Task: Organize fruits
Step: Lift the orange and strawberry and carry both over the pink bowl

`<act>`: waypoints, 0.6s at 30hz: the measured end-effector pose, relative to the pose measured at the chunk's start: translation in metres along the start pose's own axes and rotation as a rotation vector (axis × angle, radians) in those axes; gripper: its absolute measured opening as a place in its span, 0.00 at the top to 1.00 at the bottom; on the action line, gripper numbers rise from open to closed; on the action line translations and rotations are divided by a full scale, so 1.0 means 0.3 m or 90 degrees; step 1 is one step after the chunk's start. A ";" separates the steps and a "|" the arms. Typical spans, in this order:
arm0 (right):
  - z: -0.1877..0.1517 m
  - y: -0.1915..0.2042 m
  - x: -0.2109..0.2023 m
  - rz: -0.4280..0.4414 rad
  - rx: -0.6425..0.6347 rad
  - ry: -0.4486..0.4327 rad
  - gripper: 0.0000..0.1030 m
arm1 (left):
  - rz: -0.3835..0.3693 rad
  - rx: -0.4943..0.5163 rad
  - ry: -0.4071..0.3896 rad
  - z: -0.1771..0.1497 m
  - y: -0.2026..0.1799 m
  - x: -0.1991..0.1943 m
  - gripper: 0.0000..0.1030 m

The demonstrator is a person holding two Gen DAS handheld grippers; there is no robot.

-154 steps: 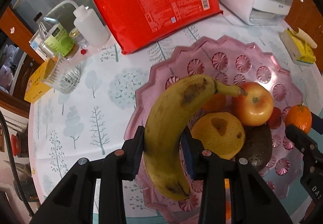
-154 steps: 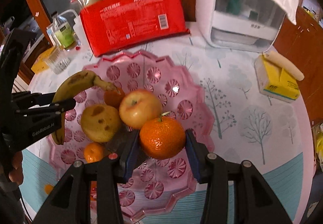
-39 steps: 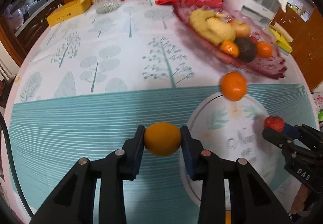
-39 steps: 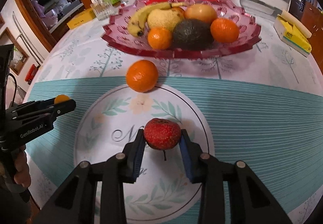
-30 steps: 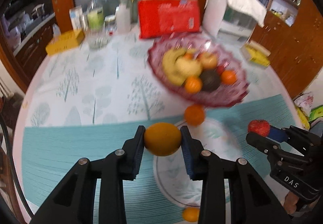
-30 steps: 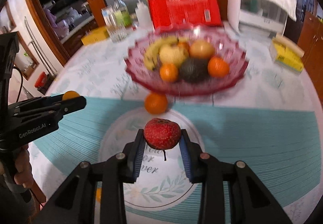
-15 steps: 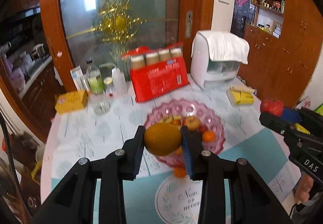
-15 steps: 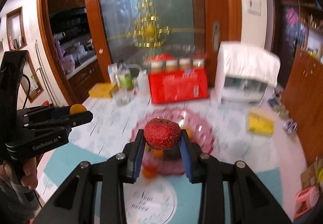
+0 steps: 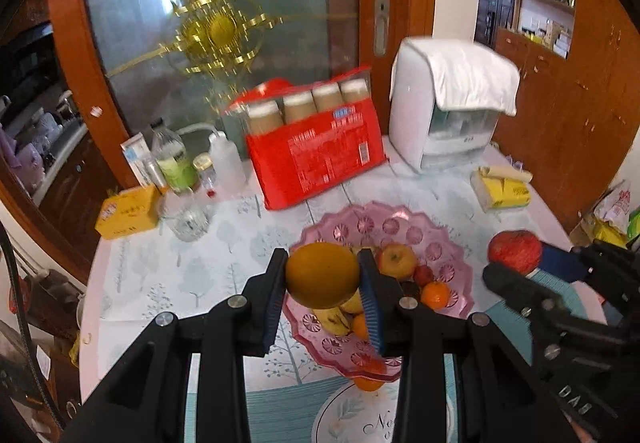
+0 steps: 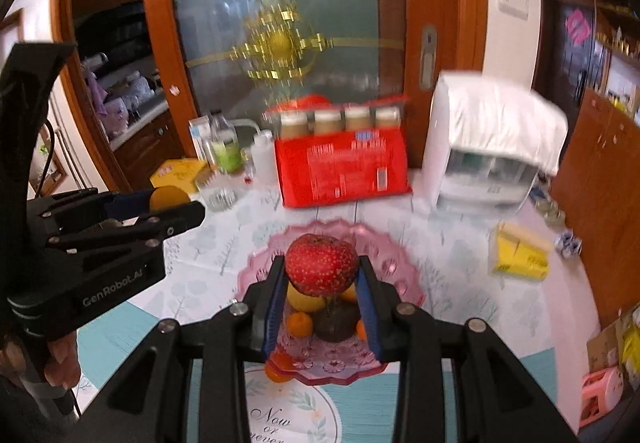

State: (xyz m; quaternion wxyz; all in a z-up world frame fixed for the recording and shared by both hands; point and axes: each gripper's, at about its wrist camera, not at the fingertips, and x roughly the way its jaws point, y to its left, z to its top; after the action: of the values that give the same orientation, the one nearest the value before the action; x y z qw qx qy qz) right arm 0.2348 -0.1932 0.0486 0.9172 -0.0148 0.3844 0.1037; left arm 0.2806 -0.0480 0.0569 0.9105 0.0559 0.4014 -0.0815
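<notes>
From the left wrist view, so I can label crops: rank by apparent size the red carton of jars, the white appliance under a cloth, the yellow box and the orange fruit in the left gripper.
1-2. White appliance under a cloth and red carton of jars: too alike to rank.
3. Orange fruit held in the left gripper; nearness enlarges it.
4. Yellow box.

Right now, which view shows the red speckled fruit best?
The right wrist view: the red speckled fruit sits centred between the right gripper jaws, its yellow speckles sharp. The left wrist view shows it only from the side, near the right edge, partly hidden by that gripper.
</notes>
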 end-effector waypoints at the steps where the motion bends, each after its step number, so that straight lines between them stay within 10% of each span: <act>1: -0.015 -0.006 0.050 -0.001 0.005 0.019 0.67 | 0.000 0.004 0.010 -0.008 -0.003 0.036 0.68; 18: -0.287 -0.010 0.503 -0.018 0.057 0.227 0.66 | -0.031 0.040 0.150 -0.149 -0.047 0.537 0.68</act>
State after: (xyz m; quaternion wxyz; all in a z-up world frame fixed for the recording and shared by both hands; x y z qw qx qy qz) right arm 0.2780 -0.1784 -0.1192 0.8355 0.0023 0.5451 0.0693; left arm 0.3527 -0.0709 -0.0929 0.8524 0.0840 0.5044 -0.1094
